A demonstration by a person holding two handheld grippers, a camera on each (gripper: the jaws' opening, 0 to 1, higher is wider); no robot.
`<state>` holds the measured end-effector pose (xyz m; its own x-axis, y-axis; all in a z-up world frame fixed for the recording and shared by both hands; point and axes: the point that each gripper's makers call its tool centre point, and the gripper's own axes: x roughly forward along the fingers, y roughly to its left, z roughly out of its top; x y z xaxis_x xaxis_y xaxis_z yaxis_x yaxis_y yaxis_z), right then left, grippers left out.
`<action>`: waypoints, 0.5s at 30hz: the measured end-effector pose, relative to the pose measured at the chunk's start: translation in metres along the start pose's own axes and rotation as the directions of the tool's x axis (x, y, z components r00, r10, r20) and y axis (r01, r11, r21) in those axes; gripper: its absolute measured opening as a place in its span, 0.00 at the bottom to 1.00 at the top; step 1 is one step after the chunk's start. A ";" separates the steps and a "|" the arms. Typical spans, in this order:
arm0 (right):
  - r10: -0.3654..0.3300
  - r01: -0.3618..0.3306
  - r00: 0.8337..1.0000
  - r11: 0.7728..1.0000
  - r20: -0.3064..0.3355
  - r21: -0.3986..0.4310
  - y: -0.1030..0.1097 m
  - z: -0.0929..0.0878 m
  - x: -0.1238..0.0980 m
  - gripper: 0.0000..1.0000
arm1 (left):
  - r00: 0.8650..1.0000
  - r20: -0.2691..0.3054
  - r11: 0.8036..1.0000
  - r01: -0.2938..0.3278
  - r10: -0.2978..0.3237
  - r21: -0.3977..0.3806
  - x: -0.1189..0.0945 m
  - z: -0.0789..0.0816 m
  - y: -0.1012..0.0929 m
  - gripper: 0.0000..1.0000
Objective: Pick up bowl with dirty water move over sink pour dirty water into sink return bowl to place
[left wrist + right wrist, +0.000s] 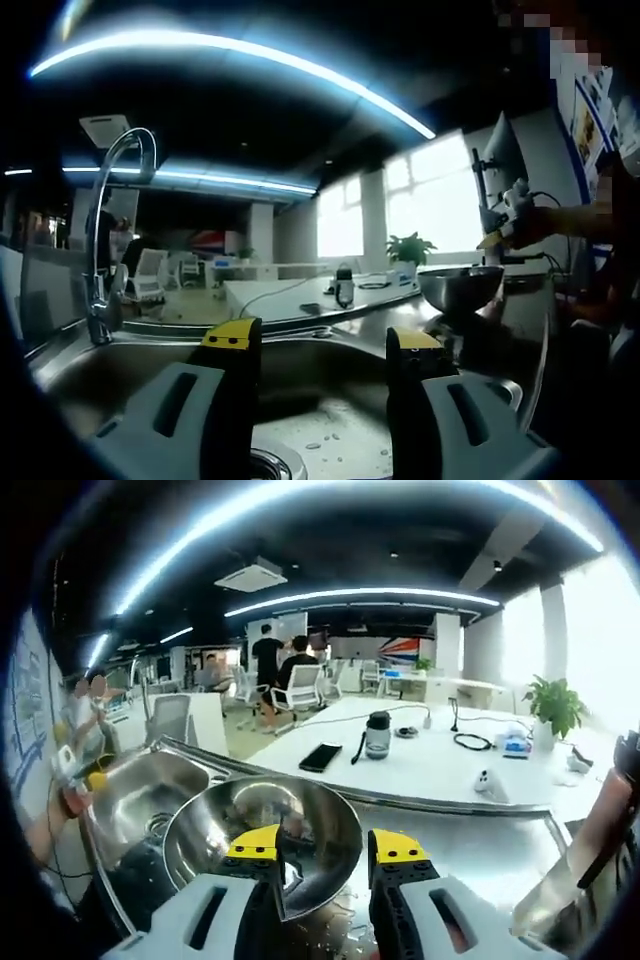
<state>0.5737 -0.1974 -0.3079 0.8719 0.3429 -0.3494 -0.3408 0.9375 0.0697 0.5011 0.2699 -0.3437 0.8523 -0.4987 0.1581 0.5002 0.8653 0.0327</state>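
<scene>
My right gripper [325, 852] pinches the near rim of the shiny round steel bowl [262, 830], which sits just right of the stainless steel sink [140, 800] over the wet steel counter [480, 845]; my left gripper [325, 340] hangs spread and empty above the sink basin [330, 435], curved chrome faucet [105, 240] at far left.
</scene>
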 end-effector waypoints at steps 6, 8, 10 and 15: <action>0.026 -0.017 0.995 0.994 -0.092 0.104 -0.008 -0.010 0.007 0.27 | 1.000 0.004 1.000 0.005 -0.005 -0.005 0.000 0.001 0.000 0.49; 0.026 -0.013 0.991 0.995 -0.134 0.098 -0.009 -0.014 0.010 0.27 | 1.000 0.002 1.000 0.008 -0.008 -0.003 0.000 0.000 0.000 0.49; 0.050 -0.025 0.984 0.989 -0.169 0.147 -0.005 -0.018 0.011 0.26 | 1.000 0.000 1.000 0.011 -0.011 0.001 0.000 0.000 -0.001 0.49; 0.007 0.017 0.973 0.995 -0.231 0.103 -0.013 -0.022 0.015 0.26 | 1.000 0.010 1.000 0.013 -0.013 0.000 -0.001 0.002 -0.001 0.49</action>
<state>0.5840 -0.2058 -0.3348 0.7649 0.3267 -0.5551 -0.2878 0.9444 0.1592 0.4997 0.2690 -0.3422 0.8439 -0.5098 0.1674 0.5117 0.8585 0.0347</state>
